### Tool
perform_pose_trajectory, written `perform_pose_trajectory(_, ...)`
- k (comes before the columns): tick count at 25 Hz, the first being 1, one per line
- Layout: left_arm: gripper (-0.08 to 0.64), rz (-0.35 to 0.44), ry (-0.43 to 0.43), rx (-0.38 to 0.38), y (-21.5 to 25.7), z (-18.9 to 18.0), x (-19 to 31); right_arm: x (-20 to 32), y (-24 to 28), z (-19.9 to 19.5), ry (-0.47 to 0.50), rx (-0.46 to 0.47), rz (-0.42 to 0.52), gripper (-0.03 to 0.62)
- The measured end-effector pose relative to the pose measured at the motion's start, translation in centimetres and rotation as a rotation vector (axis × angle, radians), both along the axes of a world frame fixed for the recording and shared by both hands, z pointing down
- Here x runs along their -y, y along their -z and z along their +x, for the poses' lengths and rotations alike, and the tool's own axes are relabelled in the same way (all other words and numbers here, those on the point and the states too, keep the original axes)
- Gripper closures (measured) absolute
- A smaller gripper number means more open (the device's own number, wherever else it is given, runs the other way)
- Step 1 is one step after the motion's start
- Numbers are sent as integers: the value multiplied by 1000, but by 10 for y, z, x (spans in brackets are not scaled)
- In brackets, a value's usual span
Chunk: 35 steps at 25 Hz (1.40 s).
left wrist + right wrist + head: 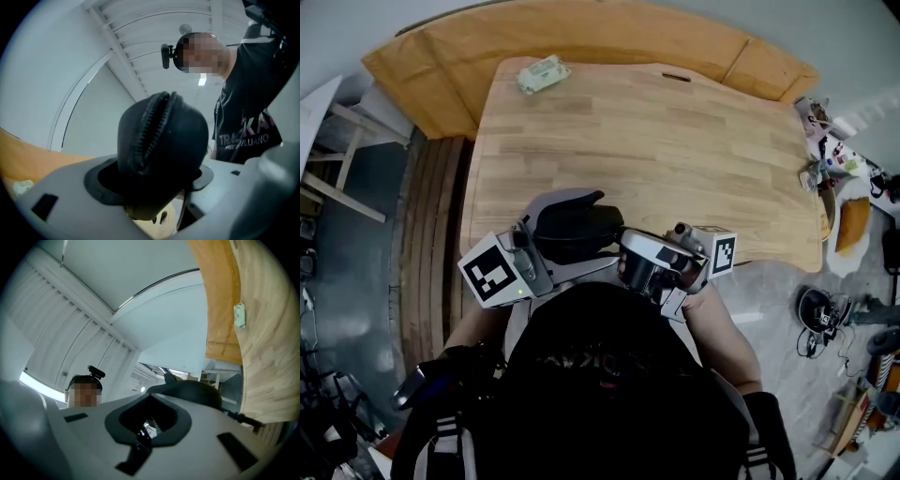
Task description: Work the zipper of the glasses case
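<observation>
My left gripper point(546, 234) holds the black glasses case point(581, 230) just above the front edge of the wooden table point(675, 141). In the left gripper view the case point(159, 140) fills the space between the jaws of the left gripper point(154, 187), and its zipper point(152, 126) gapes partly apart along the top. My right gripper point(630, 253) sits at the case's right end with its jaws together. In the right gripper view the right gripper point(147, 423) is shut, and the case point(192, 391) shows just beyond its jaws. A small tab point(168, 377) sticks up from the case.
A pale green packet point(544, 73) lies at the table's far left corner. A tan board point(581, 37) runs behind the table. Small clutter point(839, 159) crowds the table's right end. A wooden frame point(337, 178) stands at the left. The person's dark shirt point(609, 375) fills the foreground.
</observation>
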<state>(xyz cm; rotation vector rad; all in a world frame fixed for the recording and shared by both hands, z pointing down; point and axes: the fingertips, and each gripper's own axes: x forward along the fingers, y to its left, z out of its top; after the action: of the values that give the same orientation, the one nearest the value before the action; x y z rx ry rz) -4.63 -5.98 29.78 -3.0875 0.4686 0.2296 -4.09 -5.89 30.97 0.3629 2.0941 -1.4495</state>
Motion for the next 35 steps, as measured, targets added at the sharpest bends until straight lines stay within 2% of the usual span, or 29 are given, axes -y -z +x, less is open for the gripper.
perform_pose_trajectory(3, 232, 11, 40, 51, -6, -1, 5, 3, -7, 0, -27, -72, 19, 575)
perform_pose_trajectory(6, 235, 29, 81, 131, -17, -1, 12, 9, -14, 0, -89, -188, 77, 575)
perform_pose_trajectory(10, 236, 97, 122, 341, -39, -1, 20, 13, -22, -2, -157, -329, 160, 575)
perform_pose_trajectory(13, 236, 133, 186, 494, -57, -1, 26, 10, -19, -3, -171, -348, 190, 575)
perform_pose_trajectory(19, 236, 194, 301, 678, -82, -7, 44, 10, -15, -6, -210, -412, 254, 575)
perform_pose_trajectory(23, 236, 209, 379, 782, -94, -14, 54, 13, -19, -8, -259, -495, 299, 575)
perform_pose_trajectory(27, 238, 237, 454, 925, -111, -24, 66, 15, -25, -16, -303, -607, 378, 575)
perform_pose_trajectory(32, 245, 313, 536, 1112, -126, -40, 77, 16, -34, -30, -327, -741, 466, 575)
perform_pose_trajectory(35, 253, 343, 557, 1188, -133, -46, 80, 15, -37, -37, -330, -787, 505, 575)
